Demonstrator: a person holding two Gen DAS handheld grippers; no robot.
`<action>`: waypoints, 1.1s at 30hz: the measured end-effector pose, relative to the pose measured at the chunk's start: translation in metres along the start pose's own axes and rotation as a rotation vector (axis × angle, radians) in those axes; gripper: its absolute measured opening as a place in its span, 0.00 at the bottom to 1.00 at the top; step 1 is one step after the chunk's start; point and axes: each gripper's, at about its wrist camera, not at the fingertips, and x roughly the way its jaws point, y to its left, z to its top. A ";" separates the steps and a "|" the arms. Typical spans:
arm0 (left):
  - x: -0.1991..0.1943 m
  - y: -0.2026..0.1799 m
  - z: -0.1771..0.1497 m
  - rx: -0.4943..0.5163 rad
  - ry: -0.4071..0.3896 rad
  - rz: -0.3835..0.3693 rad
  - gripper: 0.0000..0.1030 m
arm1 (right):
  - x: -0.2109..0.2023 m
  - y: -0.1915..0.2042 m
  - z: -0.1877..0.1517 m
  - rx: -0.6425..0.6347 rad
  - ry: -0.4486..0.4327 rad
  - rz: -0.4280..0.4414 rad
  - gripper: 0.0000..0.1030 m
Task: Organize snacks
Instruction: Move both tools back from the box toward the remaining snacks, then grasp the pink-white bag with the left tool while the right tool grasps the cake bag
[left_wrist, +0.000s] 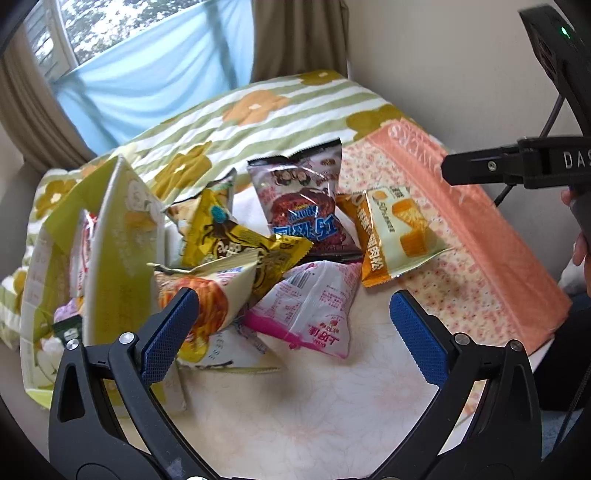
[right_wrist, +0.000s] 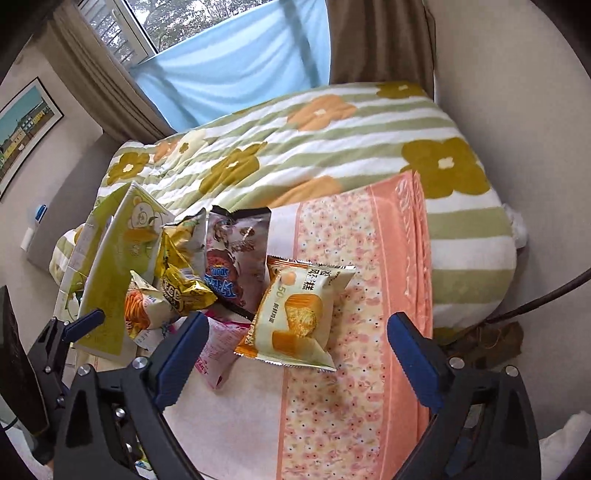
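A loose pile of snack packets lay on a pale tabletop (left_wrist: 314, 406) in front of a bed. Nearest the right side sat a cream and orange cake packet (right_wrist: 295, 317), printed with a picture of a golden sponge slice, resting partly on a second orange wrapper and partly on a peach floral cloth (right_wrist: 351, 406). Behind it stood a maroon and pink packet (left_wrist: 303, 199) with blue lettering and cartoon faces, leaning upright. A crumpled yellow and gold packet (left_wrist: 236, 236) lay to its left, touching it. In front, a white and pink packet (left_wrist: 314, 310) lay flat with its printed back facing up. A cream packet with an orange noodle-like picture (left_wrist: 210, 295) sat at the pile's left edge, just beside a green paper box (left_wrist: 110, 251) with a cartoon bear, which stood open with more packets inside.

The left gripper (left_wrist: 295, 328) was spread wide and empty, its blue-padded left finger (left_wrist: 170, 332) close against the noodle-picture packet; whether it touched could not be told. The right gripper (right_wrist: 295, 358) was also spread wide, holding nothing, hovering over the cake packet and the pink packet.

Beyond the table lay a green-striped flowered blanket (right_wrist: 332, 147), with a blue curtain (right_wrist: 240, 66) and brown drapes at the window.
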 end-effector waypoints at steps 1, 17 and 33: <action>0.008 -0.003 0.000 0.014 0.009 0.007 0.99 | 0.007 -0.002 -0.001 0.004 0.011 0.005 0.94; 0.091 -0.025 -0.003 0.142 0.105 0.000 0.83 | 0.079 -0.013 -0.003 0.072 0.113 0.007 0.94; 0.117 -0.009 -0.010 0.108 0.189 -0.062 0.55 | 0.110 -0.010 0.005 0.090 0.161 -0.004 0.94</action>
